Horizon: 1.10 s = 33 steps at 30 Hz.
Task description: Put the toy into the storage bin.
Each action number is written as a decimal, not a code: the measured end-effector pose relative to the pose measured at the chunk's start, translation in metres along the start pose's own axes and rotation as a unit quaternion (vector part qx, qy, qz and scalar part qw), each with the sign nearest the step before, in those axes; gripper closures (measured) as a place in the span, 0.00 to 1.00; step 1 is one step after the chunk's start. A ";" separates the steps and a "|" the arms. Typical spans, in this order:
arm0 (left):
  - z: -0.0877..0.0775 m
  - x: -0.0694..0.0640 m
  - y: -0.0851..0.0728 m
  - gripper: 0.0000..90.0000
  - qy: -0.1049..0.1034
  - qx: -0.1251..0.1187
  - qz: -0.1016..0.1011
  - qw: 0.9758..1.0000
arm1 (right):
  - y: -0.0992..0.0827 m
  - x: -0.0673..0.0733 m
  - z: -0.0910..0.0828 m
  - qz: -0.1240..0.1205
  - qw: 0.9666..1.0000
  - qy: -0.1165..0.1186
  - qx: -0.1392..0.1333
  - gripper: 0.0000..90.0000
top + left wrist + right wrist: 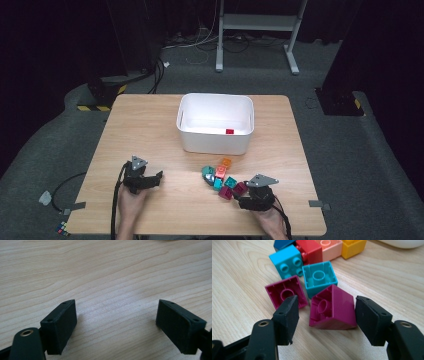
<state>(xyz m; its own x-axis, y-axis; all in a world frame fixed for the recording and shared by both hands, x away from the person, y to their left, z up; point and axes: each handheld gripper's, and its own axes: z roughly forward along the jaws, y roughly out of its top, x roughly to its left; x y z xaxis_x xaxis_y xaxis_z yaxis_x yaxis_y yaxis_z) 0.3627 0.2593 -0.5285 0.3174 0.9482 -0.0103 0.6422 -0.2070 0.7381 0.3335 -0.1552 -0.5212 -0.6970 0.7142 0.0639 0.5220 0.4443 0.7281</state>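
Right gripper point(325, 312) jaws apart around a glossy magenta plastic sloped brick point(333, 308); left gripper point(116, 320) jaws apart over the woodgrain desk point(105, 270); the white plastic bin point(216, 142) at twelve o'clock holds a small red brick point(229, 131).

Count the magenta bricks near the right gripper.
2. One magenta brick lies on its side between the right gripper's open jaws; the other magenta brick lies upside down just beyond the left jaw. Others may be hidden.

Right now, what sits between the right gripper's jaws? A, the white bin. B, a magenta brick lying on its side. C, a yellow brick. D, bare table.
B: in the right gripper view the right gripper has its jaws open on either side of a magenta brick tipped on its side, hollow underside showing, not yet clamped.
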 end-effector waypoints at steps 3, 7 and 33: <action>0.000 0.000 0.000 0.19 0.000 0.000 0.000 1.000 | -0.001 0.000 0.000 -0.004 1.000 -0.005 0.002 0.44; 0.000 0.000 0.000 0.19 0.000 0.000 0.000 1.000 | -0.001 -0.001 0.000 -0.013 1.000 -0.013 0.002 0.48; 0.000 0.000 0.000 0.19 0.000 0.000 0.000 1.000 | -0.001 -0.006 -0.003 -0.025 0.999 -0.034 0.001 0.53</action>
<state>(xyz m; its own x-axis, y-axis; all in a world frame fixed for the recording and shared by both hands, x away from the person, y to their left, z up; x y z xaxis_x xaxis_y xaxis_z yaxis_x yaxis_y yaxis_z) 0.3627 0.2593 -0.5285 0.3179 0.9481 -0.0100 0.6423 -0.2076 0.7378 0.3357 -0.1620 -0.5203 -0.6868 0.7266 -0.0189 0.4886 0.4809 0.7280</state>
